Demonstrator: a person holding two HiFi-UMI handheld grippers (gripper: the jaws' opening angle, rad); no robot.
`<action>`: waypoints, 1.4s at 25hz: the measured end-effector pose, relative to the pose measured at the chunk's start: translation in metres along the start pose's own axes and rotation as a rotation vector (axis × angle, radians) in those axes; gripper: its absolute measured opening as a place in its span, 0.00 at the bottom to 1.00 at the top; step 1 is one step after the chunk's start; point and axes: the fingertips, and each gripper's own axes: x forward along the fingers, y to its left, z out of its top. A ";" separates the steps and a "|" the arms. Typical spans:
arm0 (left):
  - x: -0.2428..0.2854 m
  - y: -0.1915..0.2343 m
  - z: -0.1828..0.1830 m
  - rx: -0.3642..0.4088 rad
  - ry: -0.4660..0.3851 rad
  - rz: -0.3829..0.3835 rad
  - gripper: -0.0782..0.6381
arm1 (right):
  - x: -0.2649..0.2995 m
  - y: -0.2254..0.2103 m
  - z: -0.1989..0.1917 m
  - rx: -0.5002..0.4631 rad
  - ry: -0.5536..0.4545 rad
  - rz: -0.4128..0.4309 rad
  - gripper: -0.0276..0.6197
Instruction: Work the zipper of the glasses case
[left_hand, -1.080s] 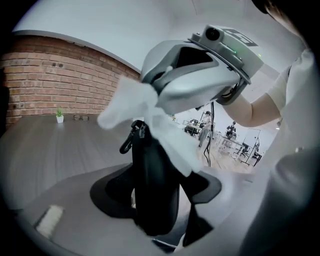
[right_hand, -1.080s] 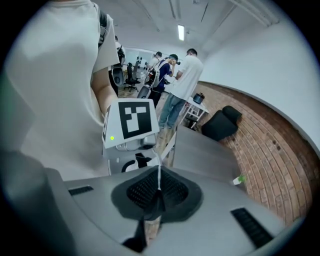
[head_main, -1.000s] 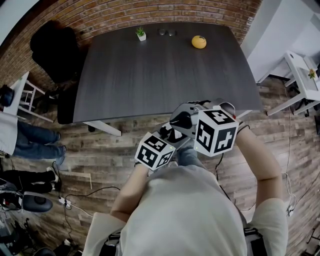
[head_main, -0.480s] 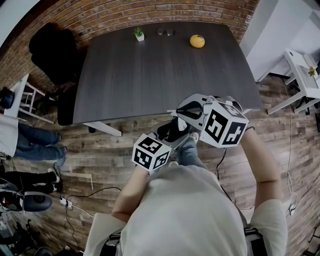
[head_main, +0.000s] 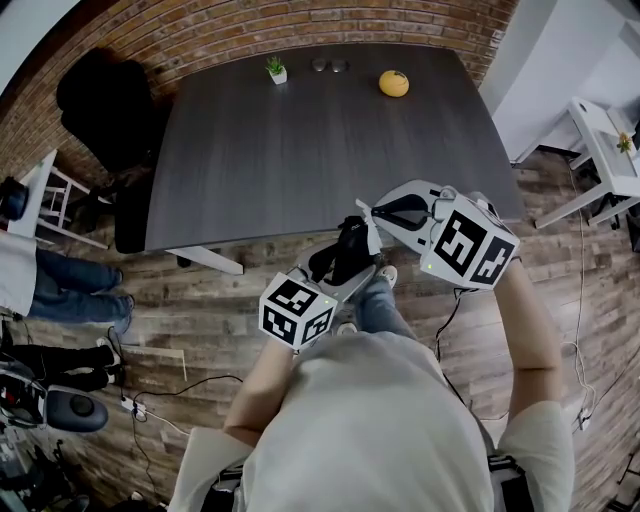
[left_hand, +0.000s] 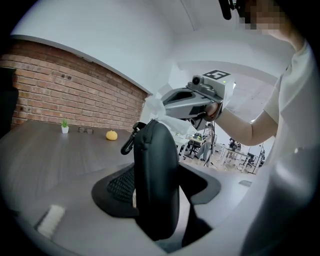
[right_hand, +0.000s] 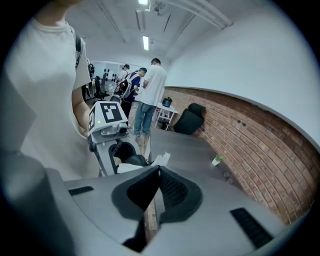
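A black zip-up glasses case (head_main: 346, 250) is held in the air above the floor, just in front of the table edge. My left gripper (head_main: 340, 268) is shut on it, jaws wide around its body; in the left gripper view the case (left_hand: 156, 175) stands upright between the pads, its carabiner loop (left_hand: 128, 143) at the top left. My right gripper (head_main: 373, 216) is shut, and a small white tab (right_hand: 162, 159) shows at its tips, right beside the top of the case. The right gripper view shows the left gripper (right_hand: 111, 134) just beyond.
A dark table (head_main: 300, 130) stretches ahead with an orange round object (head_main: 394, 83), a small potted plant (head_main: 276, 68) and glasses (head_main: 330, 65) at its far edge. A black chair (head_main: 100, 100) stands far left, a white table (head_main: 605, 140) on the right. People (right_hand: 150, 95) stand behind.
The right gripper has swung to the right and rolled, so its cube now sits farther right. The left gripper has drifted slightly down-left, and more of the case shows between them.
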 end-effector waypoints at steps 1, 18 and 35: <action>-0.001 0.002 0.002 -0.004 -0.010 0.002 0.48 | -0.002 -0.003 -0.002 0.008 -0.002 -0.010 0.05; -0.011 0.023 0.041 -0.128 -0.173 0.011 0.48 | 0.005 0.006 -0.048 0.234 -0.072 -0.081 0.05; -0.013 0.037 0.073 -0.197 -0.280 0.017 0.48 | 0.049 0.070 -0.075 0.363 -0.083 -0.034 0.05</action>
